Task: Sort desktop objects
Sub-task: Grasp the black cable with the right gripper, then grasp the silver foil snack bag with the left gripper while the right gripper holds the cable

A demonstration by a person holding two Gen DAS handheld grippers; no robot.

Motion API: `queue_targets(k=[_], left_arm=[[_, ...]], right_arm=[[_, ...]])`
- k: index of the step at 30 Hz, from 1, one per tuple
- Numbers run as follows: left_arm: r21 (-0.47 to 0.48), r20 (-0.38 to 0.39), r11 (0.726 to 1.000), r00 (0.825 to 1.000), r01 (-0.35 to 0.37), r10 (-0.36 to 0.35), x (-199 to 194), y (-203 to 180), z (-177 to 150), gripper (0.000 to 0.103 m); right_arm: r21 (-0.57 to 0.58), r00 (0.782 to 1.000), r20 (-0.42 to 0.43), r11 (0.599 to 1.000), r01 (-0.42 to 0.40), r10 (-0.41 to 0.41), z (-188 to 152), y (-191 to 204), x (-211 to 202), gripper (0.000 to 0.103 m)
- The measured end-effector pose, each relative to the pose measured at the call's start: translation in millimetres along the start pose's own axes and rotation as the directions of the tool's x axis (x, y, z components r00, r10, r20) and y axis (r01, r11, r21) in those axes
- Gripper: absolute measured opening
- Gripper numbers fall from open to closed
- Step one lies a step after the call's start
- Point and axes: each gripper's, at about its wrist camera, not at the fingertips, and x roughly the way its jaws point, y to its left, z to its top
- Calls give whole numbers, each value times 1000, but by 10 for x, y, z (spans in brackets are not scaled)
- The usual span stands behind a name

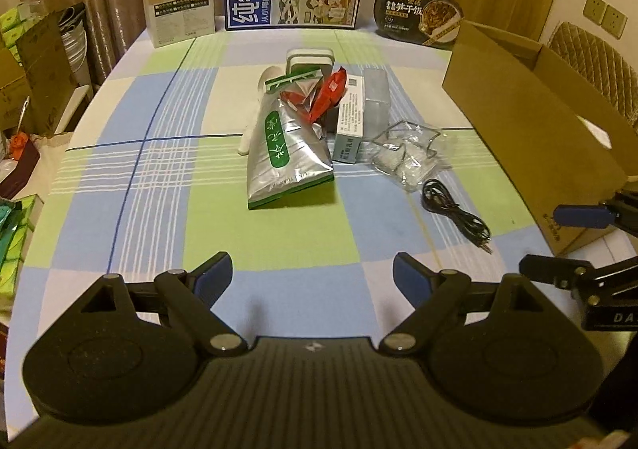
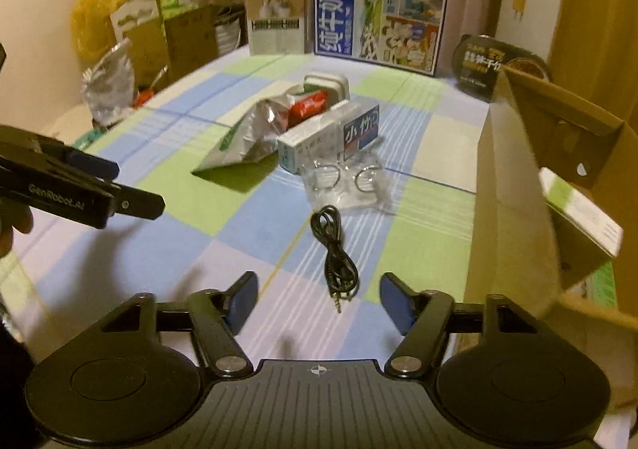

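The black cable (image 2: 336, 245) lies on the worktop (image 2: 159, 249) just ahead of the right claw (image 2: 315, 303), whose jaws stand apart and empty.

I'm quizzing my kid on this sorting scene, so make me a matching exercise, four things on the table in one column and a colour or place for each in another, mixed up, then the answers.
Things:
1. audio cable
2. tea pouch
3. cardboard box
4. snack packet

Descriptions:
A. red, in the pile behind the pouch
B. silver with a green label
C. black, coiled, nearest the right gripper
D. brown, open, at the table's right edge

Pairs: 1-C, 2-B, 3-D, 4-A
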Motion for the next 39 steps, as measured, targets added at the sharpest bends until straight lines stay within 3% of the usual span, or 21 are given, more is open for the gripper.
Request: queue_targets(k=[5, 10, 17, 20, 30, 39], left_arm=[[32, 3, 999, 1000, 5, -5, 246, 30, 54, 85], [63, -6, 998, 1000, 11, -11, 464, 50, 133, 85], [47, -12, 999, 1000, 21, -20, 642, 101, 239, 85], [42, -13, 999, 1000, 17, -17, 693, 130, 283, 85], [5, 10, 1000, 1000, 24, -24, 936, 228, 566, 87], [-68, -27, 997, 998, 48, -50, 1298, 334, 750, 85]], right_arm=[[-31, 999, -30, 999, 13, -14, 57, -67, 340, 43], [-56, 999, -46, 998, 11, -13, 131, -140, 610, 39], [-69, 998, -54, 997, -18, 14, 181, -187, 832, 26], [-63, 999, -49, 998, -19, 16, 203, -194, 866, 11], [11, 999, -15, 999, -41, 41, 262, -203, 885, 10], [44, 999, -23, 998, -36, 37, 231, -187, 872, 10]])
